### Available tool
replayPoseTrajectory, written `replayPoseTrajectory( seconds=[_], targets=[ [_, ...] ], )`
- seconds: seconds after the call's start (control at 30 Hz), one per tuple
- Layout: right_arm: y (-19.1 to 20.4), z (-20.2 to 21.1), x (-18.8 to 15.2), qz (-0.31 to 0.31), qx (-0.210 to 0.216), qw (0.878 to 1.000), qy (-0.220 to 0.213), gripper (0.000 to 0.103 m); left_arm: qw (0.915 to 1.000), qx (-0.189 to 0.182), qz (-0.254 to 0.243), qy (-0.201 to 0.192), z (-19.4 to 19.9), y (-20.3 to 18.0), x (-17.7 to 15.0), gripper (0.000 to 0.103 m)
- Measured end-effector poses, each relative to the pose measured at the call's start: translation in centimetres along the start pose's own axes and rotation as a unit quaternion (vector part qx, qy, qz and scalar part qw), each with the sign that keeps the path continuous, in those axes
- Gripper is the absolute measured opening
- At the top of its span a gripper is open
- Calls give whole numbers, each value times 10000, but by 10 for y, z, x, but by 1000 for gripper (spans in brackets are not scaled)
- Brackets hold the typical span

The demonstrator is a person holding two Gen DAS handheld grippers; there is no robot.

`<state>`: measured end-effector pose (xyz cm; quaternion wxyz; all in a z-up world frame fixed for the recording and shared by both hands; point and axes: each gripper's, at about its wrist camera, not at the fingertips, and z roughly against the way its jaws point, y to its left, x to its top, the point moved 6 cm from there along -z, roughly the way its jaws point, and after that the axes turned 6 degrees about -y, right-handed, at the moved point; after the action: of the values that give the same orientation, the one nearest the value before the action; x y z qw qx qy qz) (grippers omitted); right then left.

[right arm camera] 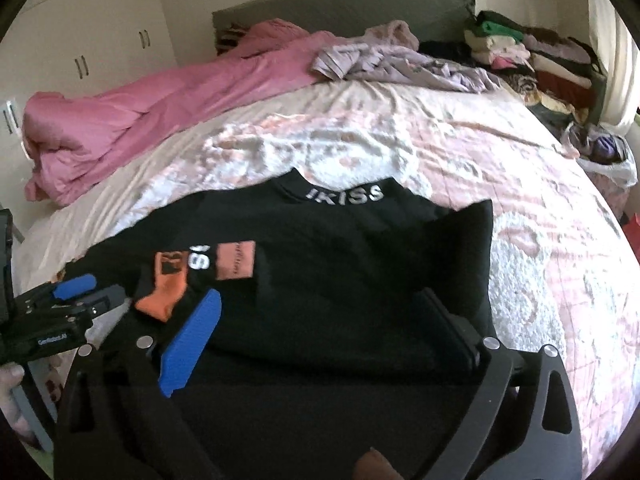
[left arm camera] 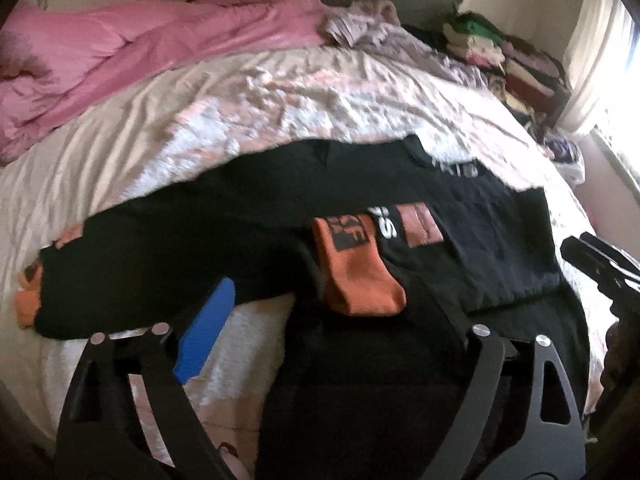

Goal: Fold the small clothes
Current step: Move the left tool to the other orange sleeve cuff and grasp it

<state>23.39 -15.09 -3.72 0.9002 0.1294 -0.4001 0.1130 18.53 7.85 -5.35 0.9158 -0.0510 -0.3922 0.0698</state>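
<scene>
Broadly, a wide bed point(right arm camera: 520, 208) with a pale pink and white patterned cover fills both views. A crumpled pink duvet point(right arm camera: 140, 120) lies along its upper left, and a stack of folded clothes point(right arm camera: 532, 60) sits at the upper right, beside the grey headboard point(right arm camera: 340, 4).

A black sweatshirt point(right arm camera: 340, 264) lies spread across the lower middle of both frames, its collar lettered in white pointing toward the top. 1 orange cuff point(left arm camera: 356, 276) with a black printed patch lies folded over the chest, near the centre of the left wrist view.

The right gripper point(right arm camera: 320, 336) sits at the bottom of its view, fingers spread wide apart. The sweatshirt's lower body lies between them, and the blue pad point(right arm camera: 192, 344) of 1 finger rests on the fabric at lower left; nothing is pinched.

The left gripper point(left arm camera: 316, 332) is likewise spread open at the bottom of its view. Its blue pad point(left arm camera: 208, 332) lies under the edge of the black sleeve, with the orange cuff just above the gap. In the right wrist view it appears at the far left edge.
</scene>
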Motion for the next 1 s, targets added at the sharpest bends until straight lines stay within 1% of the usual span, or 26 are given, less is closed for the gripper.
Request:
replayPoseTrajectory(
  seconds=[0.07, 0.23, 0.47, 0.57, 1.0],
  targets=[
    [7, 4, 4, 32, 70, 9999, -75, 98, 10000, 22, 51, -72, 7, 6, 3, 86],
    [29, 11, 13, 156, 197, 9995, -187, 98, 9996, 130, 161, -174, 18, 23, 7, 87],
    [59, 12, 21, 301, 426, 9983, -264, 99, 9979, 471, 340, -279, 28, 57, 7, 89],
    [73, 11, 23, 480, 431, 9975, -274, 99, 9960, 707, 412, -357, 33, 75, 7, 90],
    [111, 2, 19, 851, 632, 9940, -257, 98, 9866, 1213, 1010, -417, 55, 149, -3, 90]
  ],
)
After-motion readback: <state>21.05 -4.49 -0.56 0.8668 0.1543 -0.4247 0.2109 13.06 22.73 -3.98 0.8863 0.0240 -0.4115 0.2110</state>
